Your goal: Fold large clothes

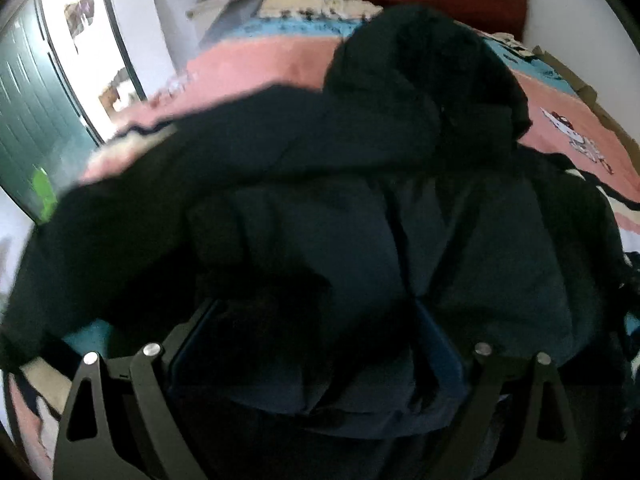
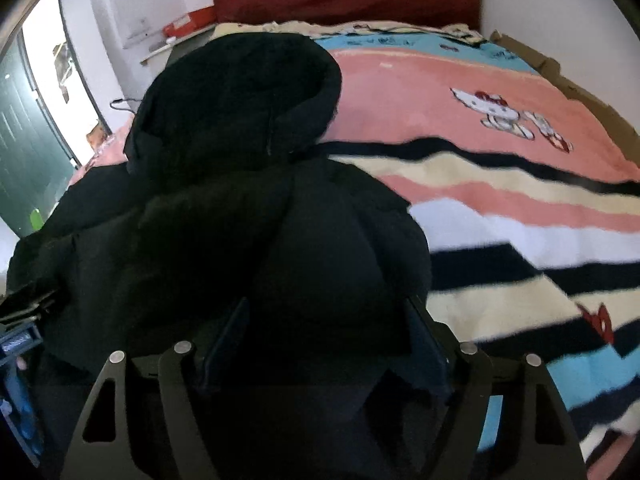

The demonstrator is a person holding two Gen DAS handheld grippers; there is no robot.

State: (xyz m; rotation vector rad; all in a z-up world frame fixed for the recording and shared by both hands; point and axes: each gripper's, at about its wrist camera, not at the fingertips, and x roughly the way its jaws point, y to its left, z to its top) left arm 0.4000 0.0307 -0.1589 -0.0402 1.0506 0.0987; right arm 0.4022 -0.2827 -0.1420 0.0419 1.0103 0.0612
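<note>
Between the black fingers of the left gripper (image 1: 316, 344) sits a thick bunch of the big dark navy puffy hooded coat (image 1: 360, 208) — squeezed tight. The right gripper (image 2: 328, 340) clamps another puffy lump of it, fingers wide apart. Both point steeply down. Farther off, the coat's hood lies on the pink, blue and striped cartoon-cat blanket (image 2: 500, 184) — no readable words.

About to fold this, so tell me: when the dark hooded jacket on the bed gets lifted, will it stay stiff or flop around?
Probably floppy: the jacket already slumps in soft mounds, its hood collapsed. Its puffy bulges suggest padding, so likely bulky yet light. The sleeve would probably dangle.
</note>
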